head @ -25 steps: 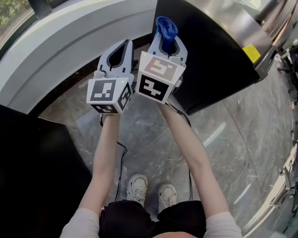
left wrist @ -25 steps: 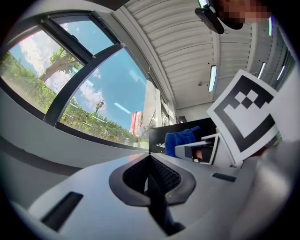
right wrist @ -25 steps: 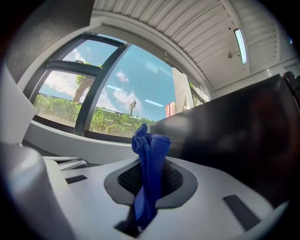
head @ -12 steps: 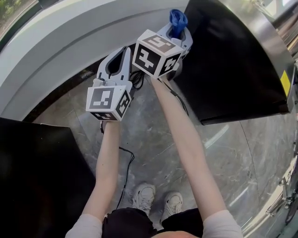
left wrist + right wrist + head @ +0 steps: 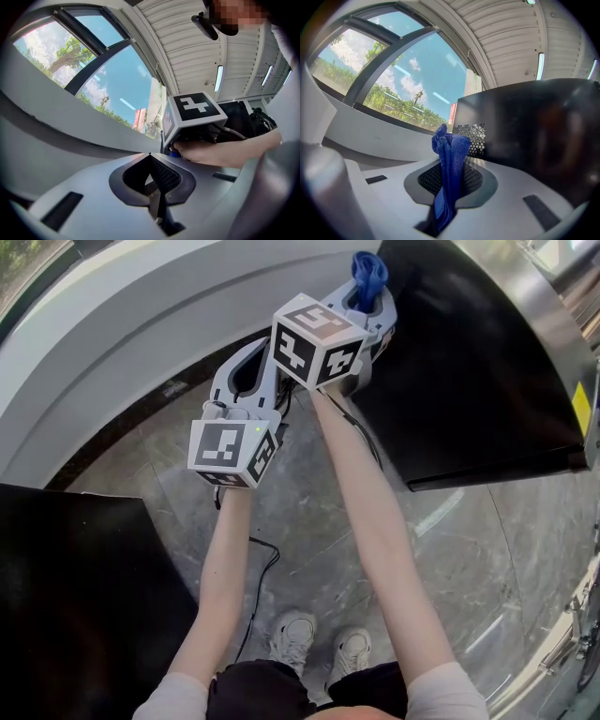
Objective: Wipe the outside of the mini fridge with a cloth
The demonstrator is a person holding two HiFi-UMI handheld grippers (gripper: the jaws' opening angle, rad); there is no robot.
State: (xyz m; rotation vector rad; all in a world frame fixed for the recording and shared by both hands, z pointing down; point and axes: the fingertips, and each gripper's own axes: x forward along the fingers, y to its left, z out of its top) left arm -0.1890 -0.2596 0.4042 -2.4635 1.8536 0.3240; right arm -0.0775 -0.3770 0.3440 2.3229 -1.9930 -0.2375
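Logged both arms stretched forward over a grey marble floor [image 5: 309, 512]. Found the right gripper [image 5: 368, 287] the farther out, jaws clamped on a blue cloth [image 5: 367, 268] bunched upright above the fingertips. Placed that cloth at the near upper edge of the mini fridge [image 5: 469, 362], a black glossy box to the right of both arms in the head view. Checked the right gripper view: cloth pinched low between the mesh-textured jaw faces, its top just beside a perforated vent patch [image 5: 474, 138] at the fridge's corner. Could not settle contact between fabric and fridge. Found the left gripper [image 5: 266, 341] nearer the body and to the left, just beside the right forearm. Read its jaws in the left gripper view as closed together on nothing, ribbed pads [image 5: 164, 176] pressed tip to tip. Saw there also the right gripper's marker cube [image 5: 194, 107] close ahead, with a hand [image 5: 206, 151] under it. Noted a white curved ledge [image 5: 141, 324] beyond both grippers, and windows [image 5: 393, 93] above it with sky and trees. Noted also a black block [image 5: 75, 596] at lower left, a thin dark cable [image 5: 255, 568] trailing beside the left forearm, and white shoes [image 5: 319, 638] on the marble below.
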